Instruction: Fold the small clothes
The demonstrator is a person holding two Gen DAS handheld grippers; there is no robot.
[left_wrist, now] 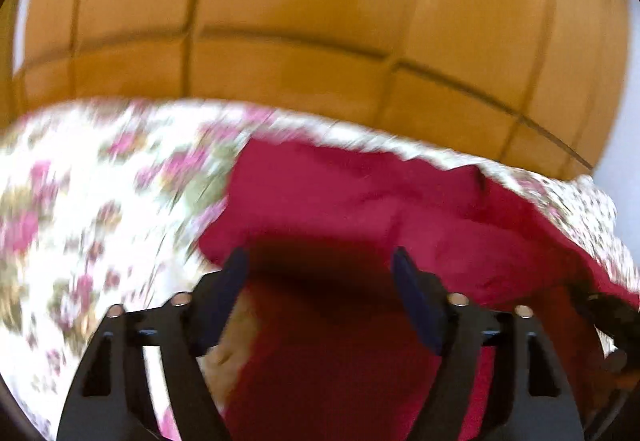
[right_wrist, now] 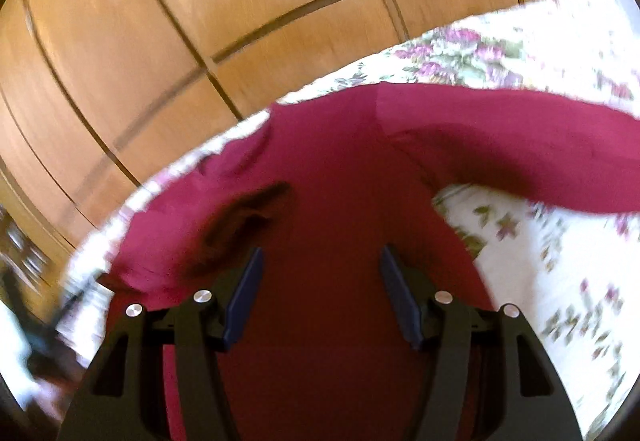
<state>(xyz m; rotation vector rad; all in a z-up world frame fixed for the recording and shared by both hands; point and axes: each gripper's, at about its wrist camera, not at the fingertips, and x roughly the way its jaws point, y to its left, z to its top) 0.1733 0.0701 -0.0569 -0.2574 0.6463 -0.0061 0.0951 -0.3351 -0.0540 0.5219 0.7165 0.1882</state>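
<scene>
Left wrist view, blurred: left gripper (left_wrist: pixel 320 261) with jaws parted wide, nothing pinched between the dark blue pads (left_wrist: pixel 412 301); only red cloth lying below the gap. Red garment (left_wrist: pixel 360 201) spread from the centre out toward 3 o'clock and down to 6, resting on a floral bedsheet (left_wrist: pixel 80 201) that fills the 9 o'clock side. Wooden wardrobe panels (left_wrist: pixel 320 21) across 12 o'clock, beyond the sheet's far edge. A dark object at 4 o'clock, too smeared to identify.

Right wrist view: right gripper (right_wrist: pixel 320 265) likewise parted about as wide, its pads (right_wrist: pixel 244 301) clear of any cloth, gripping nothing. Same red garment (right_wrist: pixel 340 161) directly under the jaws, 1 sleeve (right_wrist: pixel 520 145) stretched toward 3 o'clock. A dark patch (right_wrist: pixel 244 217) on the cloth at 10 o'clock of the jaws; whether fold or shadow, cannot tell. Floral bedsheet (right_wrist: pixel 540 261) at 4 o'clock and along the garment's far edge. Wardrobe panels (right_wrist: pixel 200 41) from 9 to 12 o'clock.
</scene>
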